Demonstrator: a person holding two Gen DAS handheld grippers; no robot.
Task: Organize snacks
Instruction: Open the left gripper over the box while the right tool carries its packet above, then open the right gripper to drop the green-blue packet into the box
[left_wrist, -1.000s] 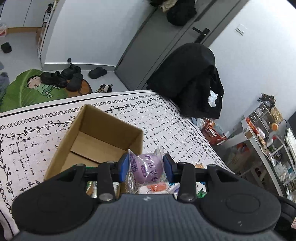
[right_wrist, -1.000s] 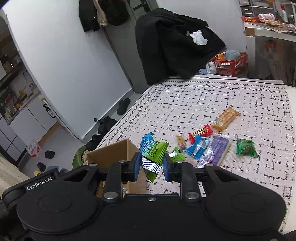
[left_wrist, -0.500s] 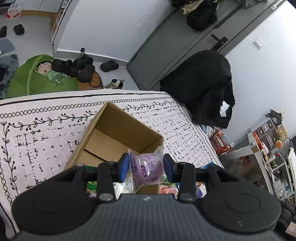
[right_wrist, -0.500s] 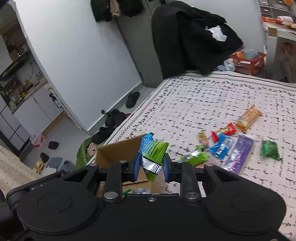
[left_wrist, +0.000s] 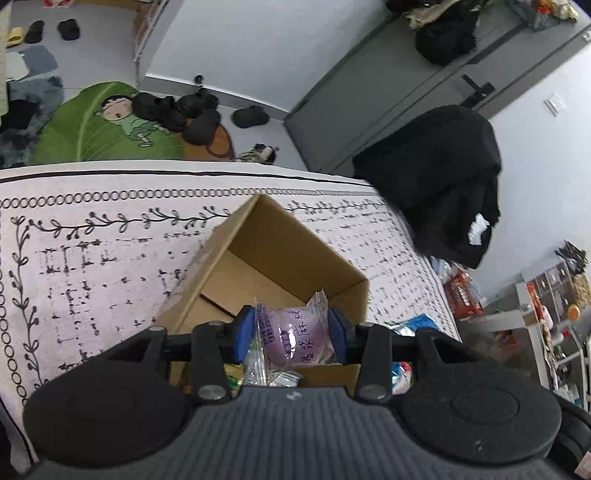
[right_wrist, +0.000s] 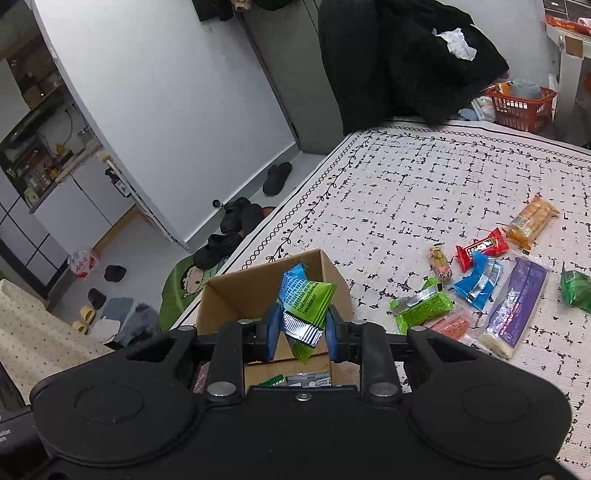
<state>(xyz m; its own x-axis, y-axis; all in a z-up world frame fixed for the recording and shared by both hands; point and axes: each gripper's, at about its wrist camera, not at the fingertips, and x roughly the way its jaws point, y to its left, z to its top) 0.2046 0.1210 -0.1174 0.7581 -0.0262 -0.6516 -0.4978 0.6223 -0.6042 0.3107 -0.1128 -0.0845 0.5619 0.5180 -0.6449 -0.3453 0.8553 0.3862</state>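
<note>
Both snacks hang over the box (left_wrist: 280, 258), so this looks like the drop: the left gripper (left_wrist: 291, 334), jaws opening, has the purple bun (left_wrist: 291, 336) between them, the right gripper (right_wrist: 301, 332) pinches the green packet (right_wrist: 304, 301) tight and must release next.

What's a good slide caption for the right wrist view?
Right tool carries a green snack packet above the cardboard box.

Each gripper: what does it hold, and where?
Left gripper, jaws opening: purple snack packet, by its sides. Right gripper: green-and-blue packet, by its silver end.
</note>
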